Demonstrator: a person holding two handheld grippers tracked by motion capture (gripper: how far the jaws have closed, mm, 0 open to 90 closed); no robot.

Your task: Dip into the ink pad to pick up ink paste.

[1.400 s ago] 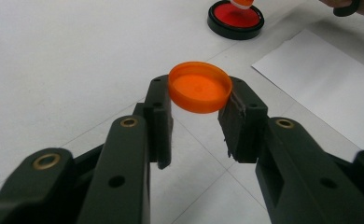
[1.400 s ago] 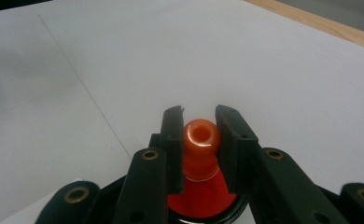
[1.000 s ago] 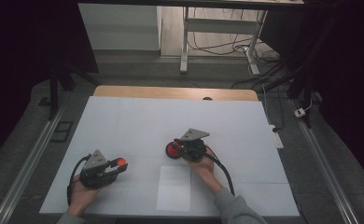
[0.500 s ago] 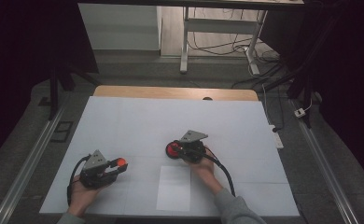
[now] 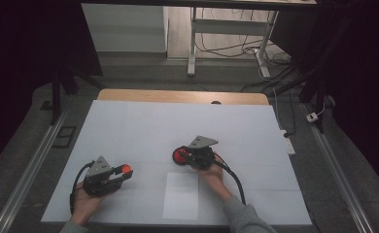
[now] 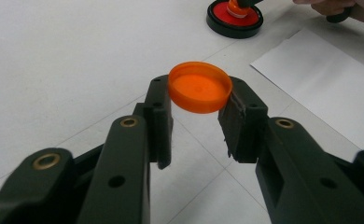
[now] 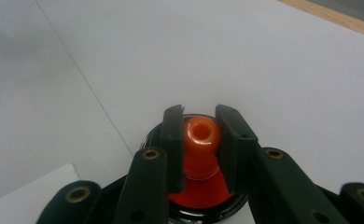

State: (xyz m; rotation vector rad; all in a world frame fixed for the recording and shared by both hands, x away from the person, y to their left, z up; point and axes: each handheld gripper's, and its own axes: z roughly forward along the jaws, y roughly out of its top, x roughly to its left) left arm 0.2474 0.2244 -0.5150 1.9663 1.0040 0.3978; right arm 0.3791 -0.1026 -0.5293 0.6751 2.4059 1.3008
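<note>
Where the white table (image 5: 144, 126) spreads wide, with a paper sheet (image 5: 180, 196) lying near its front edge, just two grips. Toward the middle, right gripper (image 7: 199, 140) clamped on the orange neck (image 7: 199, 135) of a red bottle (image 5: 181, 155) with a black rim. Near the front left, well apart from that, left gripper (image 6: 199, 88) closed on an orange cap (image 6: 199, 87), held clear above the table.

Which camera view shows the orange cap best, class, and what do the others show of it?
The left gripper view: the orange cap sits close up, clamped by its rim between the left gripper jaws, its hollow side towards the camera. The high view shows it as a small orange dot at that gripper's tip.
</note>
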